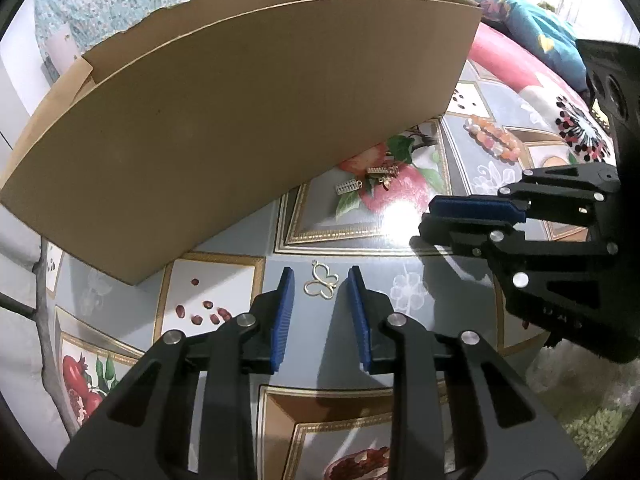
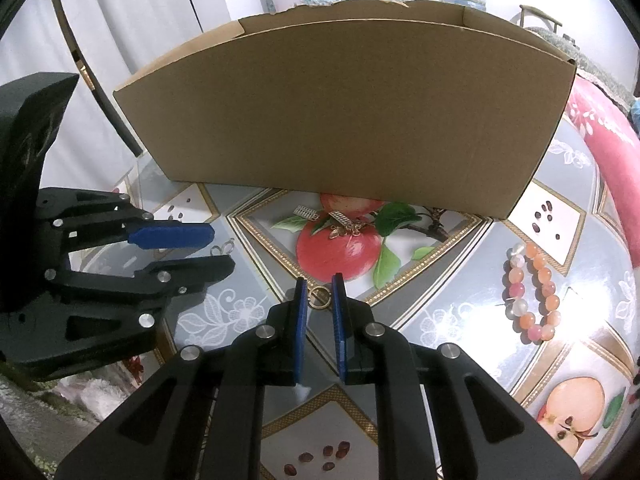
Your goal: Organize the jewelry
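A gold butterfly pendant (image 1: 321,281) lies on the patterned tabletop between the tips of my open left gripper (image 1: 320,280). My right gripper (image 2: 319,286) is narrowly open, its blue pads on either side of a small gold ring (image 2: 320,297) on the table; contact is not clear. It shows in the left wrist view (image 1: 430,216) from the side. A cardboard box (image 2: 344,120) stands behind both. Gold earrings (image 2: 336,222) lie in front of the box. A beaded orange and pink bracelet (image 2: 532,292) lies to the right.
The tablecloth (image 2: 460,320) has fruit prints and gold-framed panels. A pink cushion (image 2: 608,152) and bedding lie beyond the table's right edge. Curtains hang at the far left.
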`<state>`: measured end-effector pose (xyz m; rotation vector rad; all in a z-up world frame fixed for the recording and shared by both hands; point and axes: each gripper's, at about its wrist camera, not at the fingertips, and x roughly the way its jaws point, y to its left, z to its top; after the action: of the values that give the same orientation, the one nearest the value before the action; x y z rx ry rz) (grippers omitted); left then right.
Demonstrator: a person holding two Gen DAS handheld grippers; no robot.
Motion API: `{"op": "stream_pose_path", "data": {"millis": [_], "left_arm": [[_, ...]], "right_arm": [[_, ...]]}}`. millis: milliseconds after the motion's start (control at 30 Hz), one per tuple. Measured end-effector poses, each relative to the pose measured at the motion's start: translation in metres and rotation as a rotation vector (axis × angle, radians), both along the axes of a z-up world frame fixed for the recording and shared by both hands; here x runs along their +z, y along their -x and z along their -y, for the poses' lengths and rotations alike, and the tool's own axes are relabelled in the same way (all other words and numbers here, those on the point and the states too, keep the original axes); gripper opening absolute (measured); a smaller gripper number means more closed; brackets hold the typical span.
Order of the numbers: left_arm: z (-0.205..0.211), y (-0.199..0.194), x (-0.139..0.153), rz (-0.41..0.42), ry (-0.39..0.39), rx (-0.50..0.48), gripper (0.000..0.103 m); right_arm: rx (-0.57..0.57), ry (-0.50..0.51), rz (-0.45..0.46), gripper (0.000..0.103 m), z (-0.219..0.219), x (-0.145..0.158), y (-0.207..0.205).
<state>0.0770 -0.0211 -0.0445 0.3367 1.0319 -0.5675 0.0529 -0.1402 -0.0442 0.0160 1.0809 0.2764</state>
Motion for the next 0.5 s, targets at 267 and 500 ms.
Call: {"op": "stream_pose_path", "data": {"millis": [267, 500], "left_arm": [[0.0061, -0.0019, -0.0003, -0.005, -0.018, -0.002, 0.014], [0.0042, 0.0003, -0.0010, 0.010, -0.014, 0.000, 0.014]], "right_arm": [[0.000, 0.000, 0.001, 0.012, 0.0005, -0.0002, 0.0001], [-0.001, -0.001, 0.003, 0.012, 0.0006, -0.0002, 0.0005]]}}
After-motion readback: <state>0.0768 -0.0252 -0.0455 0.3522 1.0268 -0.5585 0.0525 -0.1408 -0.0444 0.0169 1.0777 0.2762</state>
